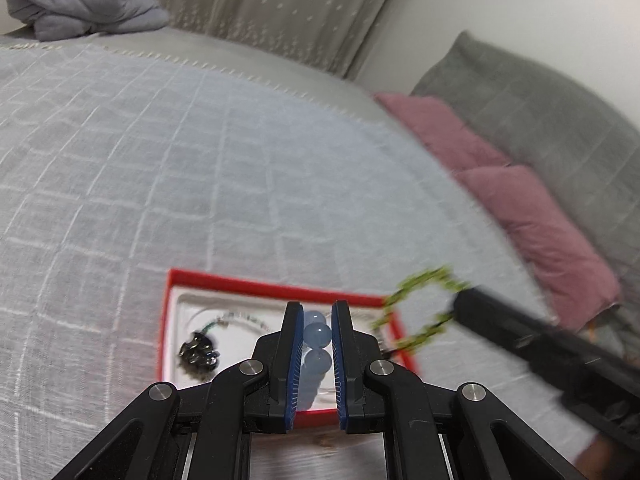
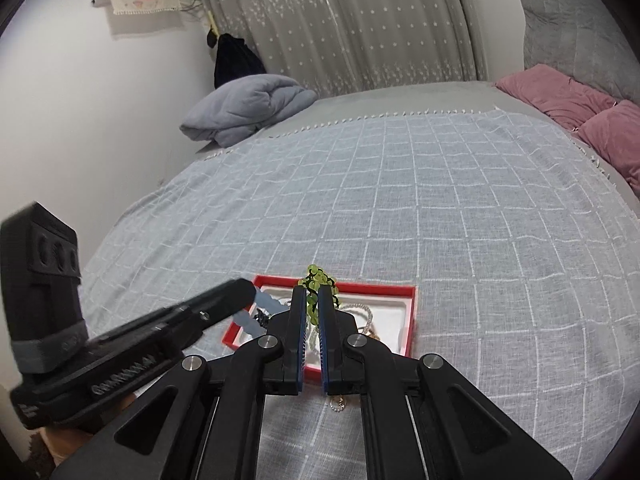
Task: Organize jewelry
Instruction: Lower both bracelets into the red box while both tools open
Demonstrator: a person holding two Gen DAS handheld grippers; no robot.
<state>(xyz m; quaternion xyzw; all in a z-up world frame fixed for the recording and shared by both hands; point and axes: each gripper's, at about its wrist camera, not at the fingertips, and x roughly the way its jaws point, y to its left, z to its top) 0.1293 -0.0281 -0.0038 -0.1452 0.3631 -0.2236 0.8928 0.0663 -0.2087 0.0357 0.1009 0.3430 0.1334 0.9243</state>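
A red jewelry box with a white lining lies on the bed; it also shows in the right wrist view. My left gripper is shut on a pale blue bead bracelet above the box. My right gripper is shut on a green bead bracelet over the box's far edge; in the left wrist view the bracelet hangs at the box's right corner. A dark bead cluster and a thin chain lie inside the box. A pearl-like bracelet lies inside too.
The box sits on a grey checked bedspread. Pink pillows and a grey cushion are at the right. A folded grey blanket lies at the far left. A small chain piece lies near my right gripper's base.
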